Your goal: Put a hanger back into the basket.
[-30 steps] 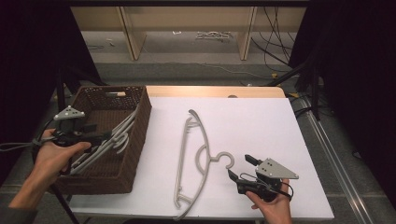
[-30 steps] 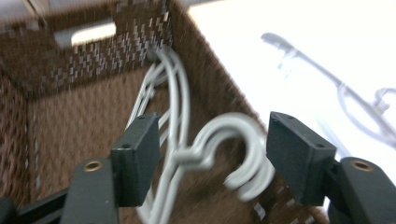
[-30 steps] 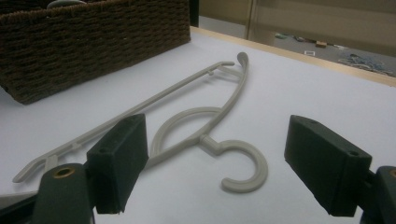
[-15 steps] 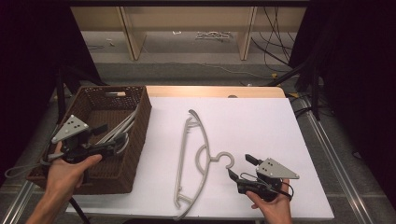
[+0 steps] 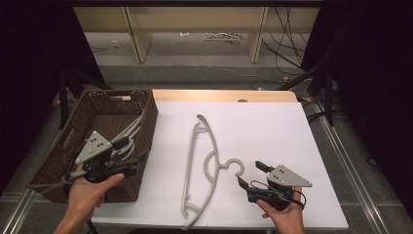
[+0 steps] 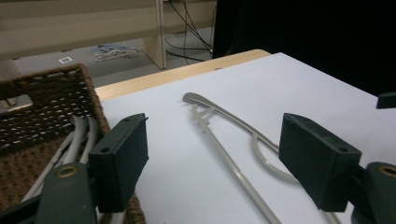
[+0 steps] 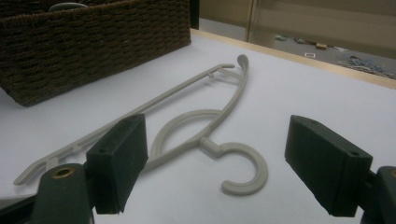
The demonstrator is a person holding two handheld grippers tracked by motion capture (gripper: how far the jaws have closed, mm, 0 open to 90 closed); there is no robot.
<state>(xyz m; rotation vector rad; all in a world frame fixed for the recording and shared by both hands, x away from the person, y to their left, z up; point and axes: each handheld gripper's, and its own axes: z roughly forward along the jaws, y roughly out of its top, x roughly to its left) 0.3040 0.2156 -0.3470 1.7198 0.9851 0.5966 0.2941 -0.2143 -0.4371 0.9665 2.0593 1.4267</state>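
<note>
A grey plastic hanger [image 5: 202, 165] lies flat in the middle of the white table, its hook toward my right gripper [image 5: 251, 174]. That gripper rests open on the table just right of the hook [image 7: 243, 172], with nothing between its jaws. My left gripper [image 5: 131, 151] hovers over the near right corner of the brown wicker basket [image 5: 152, 112]. Its jaws have just been opening and stand wide with nothing between them. It points across the table at the hanger [image 6: 233, 135]. More grey hangers [image 5: 130, 132] lean inside the basket, against its right wall.
The basket [image 6: 46, 93] stands at the table's left edge, its dark wall [image 7: 93, 42] left of the lying hanger. White tabletop [image 5: 272, 126] stretches right of the hanger. A wooden strip [image 5: 219, 95] borders the far edge. Shelving and cables lie on the floor beyond.
My left gripper has drawn back from the hangers in the basket, toward the near side and the right, and its jaws stand wider. The right gripper and the lying hanger have stayed put.
</note>
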